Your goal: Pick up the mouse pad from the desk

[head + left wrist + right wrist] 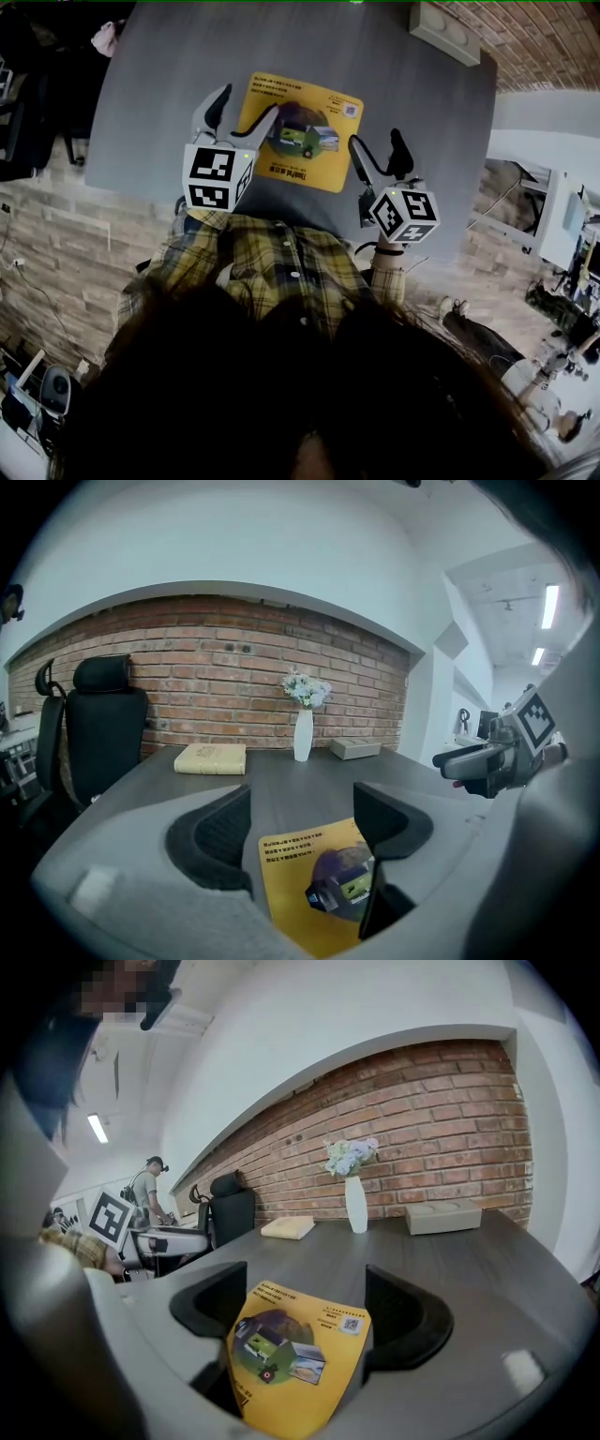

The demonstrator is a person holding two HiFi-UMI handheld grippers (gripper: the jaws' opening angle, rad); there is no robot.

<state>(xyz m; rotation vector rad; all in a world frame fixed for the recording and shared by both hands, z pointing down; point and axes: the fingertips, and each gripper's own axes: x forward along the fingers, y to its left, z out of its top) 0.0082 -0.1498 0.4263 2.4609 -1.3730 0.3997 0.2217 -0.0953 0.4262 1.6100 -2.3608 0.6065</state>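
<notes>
1. The yellow mouse pad (300, 131) lay flat on the grey desk (159, 94), centre of the head view, just above the person's plaid shirt (281, 258).
2. The left gripper (246, 111) was spread wide and empty, and sat over the pad's left edge.
3. The right gripper (378, 150) was also wide open with nothing gripped, just off the pad's lower right corner.
4. At the far end of the desk stood a white vase (302, 735), with a book (210, 758) to its left.

The person holds the left gripper (239, 114) and the right gripper (380, 157) out in front, side by side. Both have their jaws wide apart.
</notes>
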